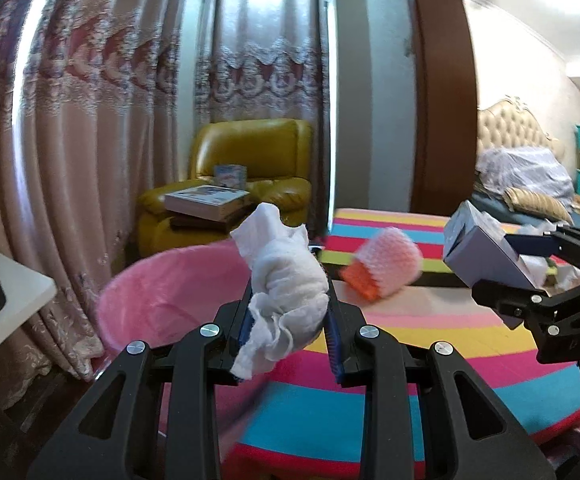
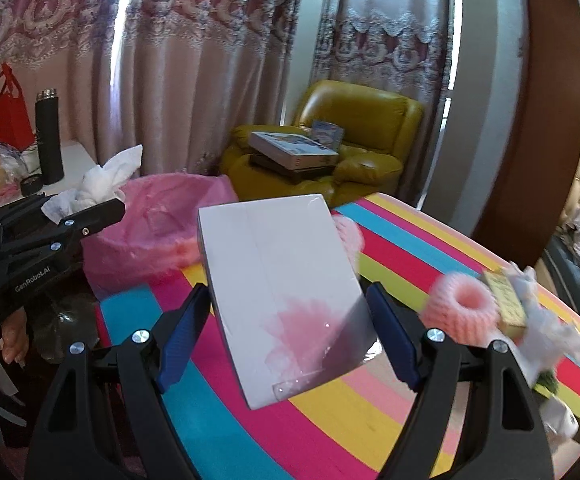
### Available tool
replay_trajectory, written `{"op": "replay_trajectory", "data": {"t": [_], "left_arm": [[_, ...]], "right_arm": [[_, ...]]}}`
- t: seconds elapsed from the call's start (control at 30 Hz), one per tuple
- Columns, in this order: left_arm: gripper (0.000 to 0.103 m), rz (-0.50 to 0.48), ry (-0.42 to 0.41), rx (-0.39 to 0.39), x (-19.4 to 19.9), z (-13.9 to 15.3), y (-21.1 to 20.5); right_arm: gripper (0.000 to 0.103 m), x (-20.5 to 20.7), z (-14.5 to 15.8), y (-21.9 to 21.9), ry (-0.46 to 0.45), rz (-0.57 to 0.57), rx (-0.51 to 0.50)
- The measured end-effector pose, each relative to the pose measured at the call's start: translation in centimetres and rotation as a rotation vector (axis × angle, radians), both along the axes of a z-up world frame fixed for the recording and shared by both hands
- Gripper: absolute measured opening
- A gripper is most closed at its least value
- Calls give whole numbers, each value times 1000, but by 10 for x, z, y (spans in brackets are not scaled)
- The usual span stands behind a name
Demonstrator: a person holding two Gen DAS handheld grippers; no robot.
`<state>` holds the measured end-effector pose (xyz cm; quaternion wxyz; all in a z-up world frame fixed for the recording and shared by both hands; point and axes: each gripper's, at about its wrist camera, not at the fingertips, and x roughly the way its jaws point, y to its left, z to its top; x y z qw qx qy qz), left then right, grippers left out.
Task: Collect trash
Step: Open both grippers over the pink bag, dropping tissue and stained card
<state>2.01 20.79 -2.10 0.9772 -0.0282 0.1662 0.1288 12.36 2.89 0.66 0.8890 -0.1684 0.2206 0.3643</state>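
My left gripper [image 1: 290,300] is shut on a crumpled white tissue [image 1: 286,280], held above the striped table beside the pink-lined trash bin [image 1: 162,288]. It also shows in the right wrist view [image 2: 90,200], with the tissue [image 2: 102,180] over the bin [image 2: 158,224]. My right gripper [image 2: 290,312] is shut on a white box [image 2: 278,280] with a pink stain, held above the table. In the left wrist view the right gripper [image 1: 529,268] and its box [image 1: 481,252] are at the right.
Pink foam nets [image 2: 461,308] [image 1: 389,268] and a small pile of paper and plastic scraps [image 2: 529,312] lie on the striped table [image 2: 329,420]. A yellow armchair [image 1: 250,184] with boxes stands behind the bin. A side table with a black flask [image 2: 48,136] is at the left.
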Motion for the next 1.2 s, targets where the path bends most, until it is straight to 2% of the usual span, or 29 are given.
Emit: {"op": "replay_trajectory", "data": {"t": [0.37,0.63,0.7,0.73,0.77,0.83,0.93,1.03,1.2], "left_arm": [[28,105,64,-50,15,-8,83],[30,118,101,-91,38,-28,116],[35,131,113,-89,40,-37,118],[45,137,114,-94,38,-40,120],[63,147,108,-106,34,-43,123],[75,176,76,-117,22,-45,124],[81,202,54,-104,4,-44,124],[84,234,30,-75,-16,-39,120],[84,227,24,-39,-26,-32,103]], "right_arm": [[78,28,13,80,48,79,19],[78,50,13,148,77,115,-1],[78,53,12,164,70,126,-9],[78,54,12,175,66,133,-12],[78,54,11,180,67,138,-11],[79,55,10,195,65,148,-8],[81,57,6,210,73,165,-8],[92,57,6,218,78,161,7],[92,54,8,191,77,148,39]]}}
